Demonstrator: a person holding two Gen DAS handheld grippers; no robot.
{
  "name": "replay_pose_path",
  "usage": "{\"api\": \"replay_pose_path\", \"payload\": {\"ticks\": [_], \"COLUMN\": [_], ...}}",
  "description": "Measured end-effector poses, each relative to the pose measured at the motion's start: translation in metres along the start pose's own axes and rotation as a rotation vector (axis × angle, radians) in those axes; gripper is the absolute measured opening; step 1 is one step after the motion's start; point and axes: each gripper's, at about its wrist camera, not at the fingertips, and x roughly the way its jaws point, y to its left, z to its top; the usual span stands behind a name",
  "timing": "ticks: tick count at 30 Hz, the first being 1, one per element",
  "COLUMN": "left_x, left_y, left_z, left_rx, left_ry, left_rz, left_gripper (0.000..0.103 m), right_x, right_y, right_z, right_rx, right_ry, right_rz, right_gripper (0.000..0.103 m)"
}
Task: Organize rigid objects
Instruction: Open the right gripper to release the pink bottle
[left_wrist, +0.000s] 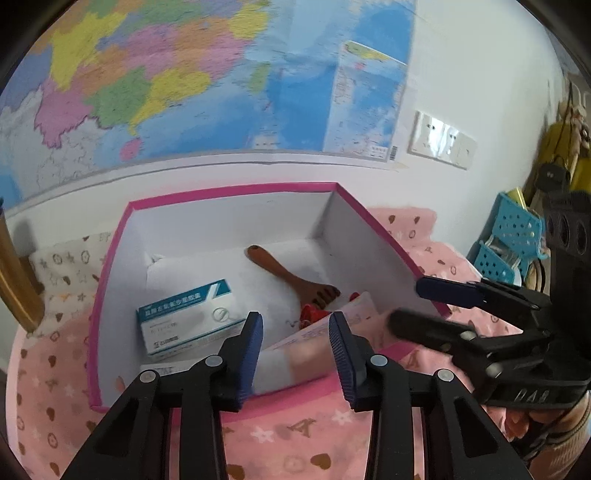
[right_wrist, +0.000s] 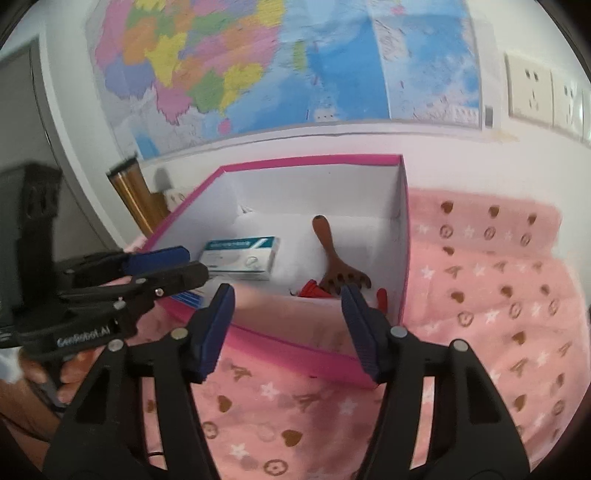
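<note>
A map (left_wrist: 184, 74) hung behind a pink blanket (right_wrist: 480, 295) bearing a pink box (left_wrist: 229, 192). Inside lay one carton (left_wrist: 184, 314), light and stiff, best pinched across its narrow sides; one hard wooden scratcher (left_wrist: 291, 277), best taken by its handle; something red. Both tongs, left (left_wrist: 295, 354) and right (right_wrist: 288, 328), gaped empty above the box's near rim.
</note>
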Motion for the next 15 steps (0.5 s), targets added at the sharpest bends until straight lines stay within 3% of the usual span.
{"api": "replay_pose_path", "payload": {"ticks": [7, 10, 12, 15], "left_x": [-0.004, -0.013, -0.022, -0.033], "left_y": [-0.005, -0.005, -0.005, -0.004], "left_z": [-0.007, -0.013, -0.019, -0.027], "left_rx": [0.030, 0.025, 0.028, 0.029], "left_ry": [-0.026, -0.050, -0.085, -0.114], "left_rz": [0.011, 0.022, 0.050, 0.085], "left_gripper": [0.040, 0.058, 0.075, 0.086], "right_x": [-0.003, -0.007, -0.013, -0.020], "right_y": [-0.002, -0.002, 0.002, 0.008], "right_z": [-0.008, -0.014, -0.022, -0.032], "right_rx": [0.016, 0.021, 0.012, -0.006], "right_ry": [-0.009, -0.019, -0.038, -0.067], "right_rz": [0.003, -0.003, -0.017, -0.053], "right_gripper": [0.063, 0.063, 0.064, 0.071]}}
